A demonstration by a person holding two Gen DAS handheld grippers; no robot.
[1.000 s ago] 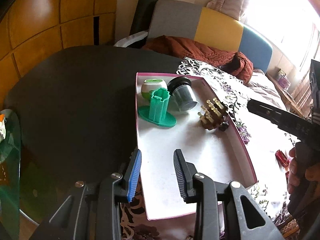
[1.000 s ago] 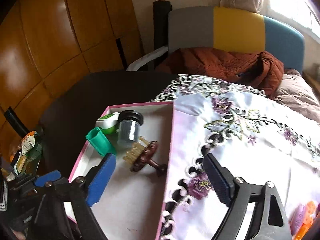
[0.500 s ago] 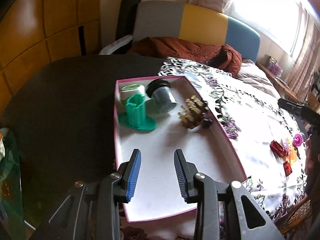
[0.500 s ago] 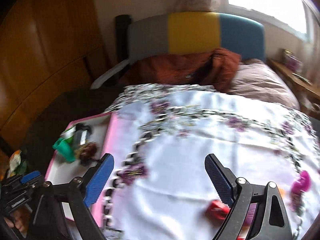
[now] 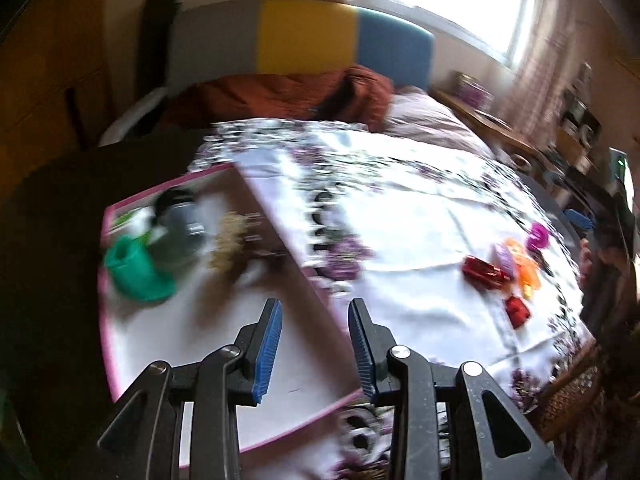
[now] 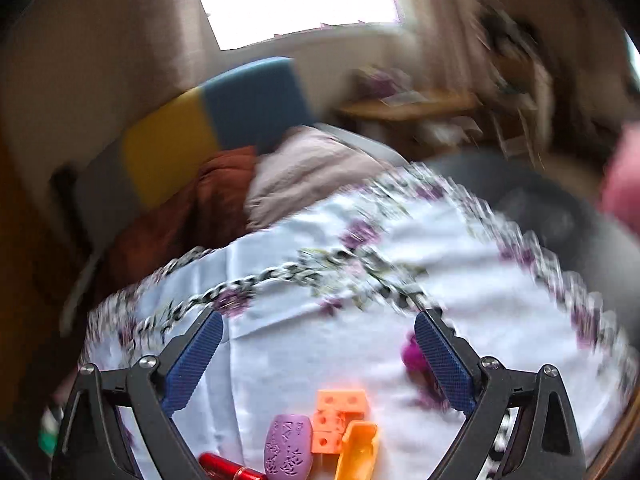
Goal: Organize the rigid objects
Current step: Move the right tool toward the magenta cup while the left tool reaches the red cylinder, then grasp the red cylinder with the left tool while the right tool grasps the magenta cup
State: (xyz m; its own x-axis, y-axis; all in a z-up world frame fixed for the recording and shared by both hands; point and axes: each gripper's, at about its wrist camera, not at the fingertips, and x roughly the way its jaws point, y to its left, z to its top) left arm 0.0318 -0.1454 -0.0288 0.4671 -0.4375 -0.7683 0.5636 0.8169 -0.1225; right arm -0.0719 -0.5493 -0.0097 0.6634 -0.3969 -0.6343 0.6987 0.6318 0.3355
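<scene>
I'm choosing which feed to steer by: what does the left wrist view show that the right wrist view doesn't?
Only the left wrist view shows the pink-rimmed tray with the green holder and a dark jar inside, blurred, and the open left gripper over the tray's right edge.

Only the right wrist view shows the open right gripper and the lettering on the purple piece.

Both share the flowered cloth, orange blocks, red piece, magenta piece and the yellow-and-blue headboard.

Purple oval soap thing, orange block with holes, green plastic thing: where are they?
Purple oval embossed piece point(image 6: 289, 449), right wrist view, its top face.
Orange block with holes point(image 6: 335, 420), right wrist view, centre.
Green plastic stand point(image 5: 134, 269), left wrist view, its base.
</scene>
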